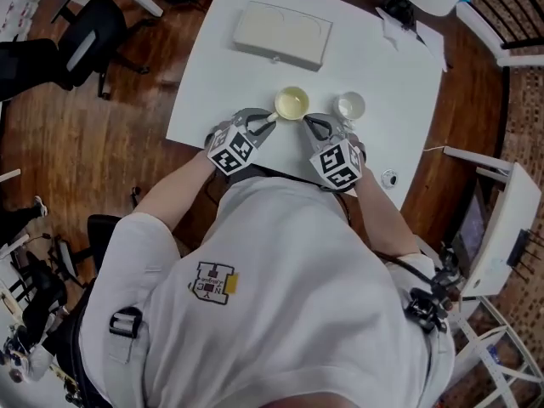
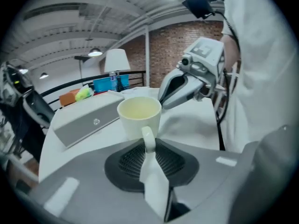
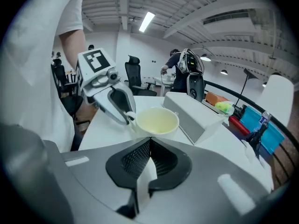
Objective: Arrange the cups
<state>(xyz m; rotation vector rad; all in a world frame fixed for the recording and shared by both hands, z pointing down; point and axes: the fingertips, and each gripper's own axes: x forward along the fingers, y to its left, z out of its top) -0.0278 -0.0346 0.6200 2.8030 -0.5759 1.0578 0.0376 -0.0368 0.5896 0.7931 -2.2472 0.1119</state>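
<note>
A cream cup (image 1: 291, 103) stands on the white table (image 1: 212, 92) near its front edge, with a second, paler cup (image 1: 349, 106) to its right. My left gripper (image 1: 270, 119) reaches the cream cup from the left. In the left gripper view the cream cup (image 2: 139, 115) has its handle (image 2: 148, 139) pinched in my left gripper (image 2: 148, 146). My right gripper (image 1: 308, 121) sits just right of that cup, shut and holding nothing. In the right gripper view my right gripper (image 3: 150, 141) points at the cream cup (image 3: 156, 122), close to it.
A flat white box (image 1: 282, 34) lies further back on the table. A small round object (image 1: 389, 178) sits at the front right corner. Office chairs (image 1: 85, 41) stand on the wooden floor to the left. Coloured items (image 3: 261, 125) crowd the table's far end.
</note>
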